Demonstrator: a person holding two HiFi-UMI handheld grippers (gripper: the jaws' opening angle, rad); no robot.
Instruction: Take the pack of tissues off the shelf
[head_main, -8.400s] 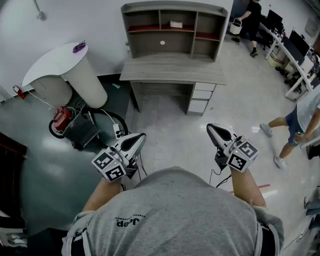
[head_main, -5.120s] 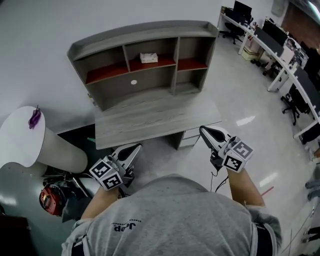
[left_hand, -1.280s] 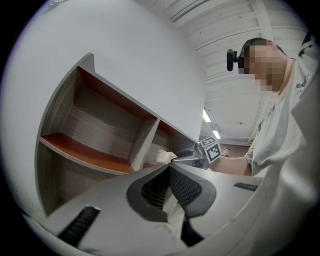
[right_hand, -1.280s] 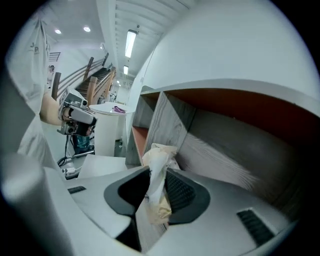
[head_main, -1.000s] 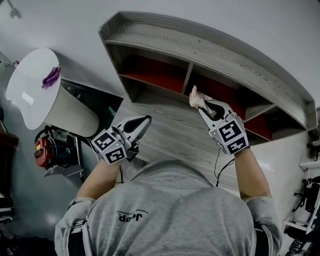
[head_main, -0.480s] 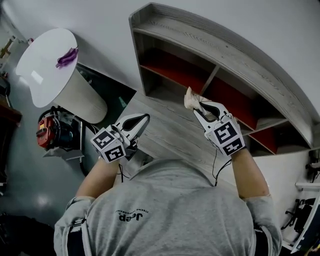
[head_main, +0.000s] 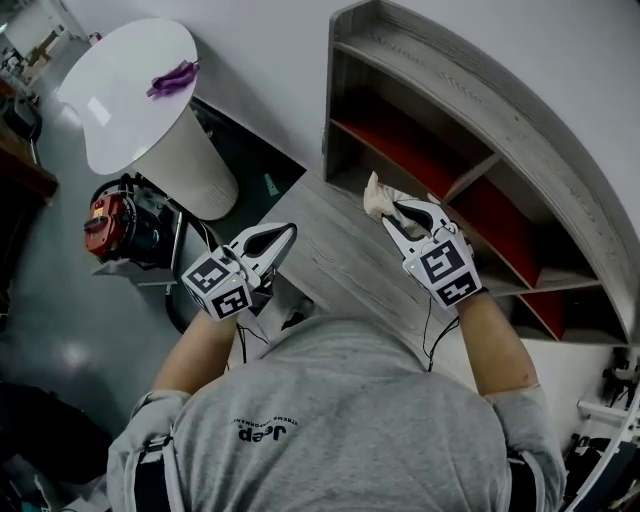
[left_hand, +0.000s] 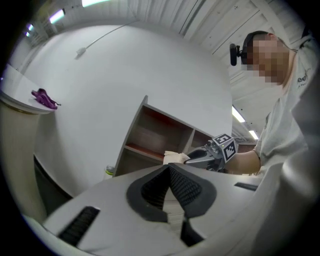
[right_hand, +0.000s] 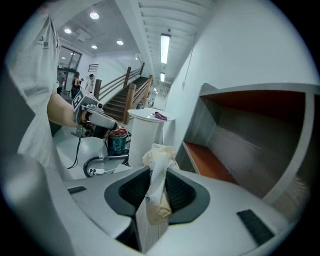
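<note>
The pack (head_main: 381, 196) is clamped in my right claw (head_main: 403, 211), already out of the shelf (head_main: 452, 118) and hanging in front of its left-hand bay, over the desk (head_main: 330, 252) below the shelf. In the right gripper view it (right_hand: 156, 186) stands edge-on between the two pads, squeezed thin, with a loose tuft of tissue flaring past the tips.

Its long axis runs along the claw's own line, so the pack juts straight ahead of the fingertips. The free end points back towards the shelf's left end, slightly downward. That is the relation I'd steer by. Nothing of the shelf lies round the pack now, so I judge any further pull should go straight away from the shelf front, along that axis.

My left claw (head_main: 284, 236) sits well off to the left of the shelf's end, past the desk edge. Its pads are together on nothing. The right is plainly the nearer hand.
</note>
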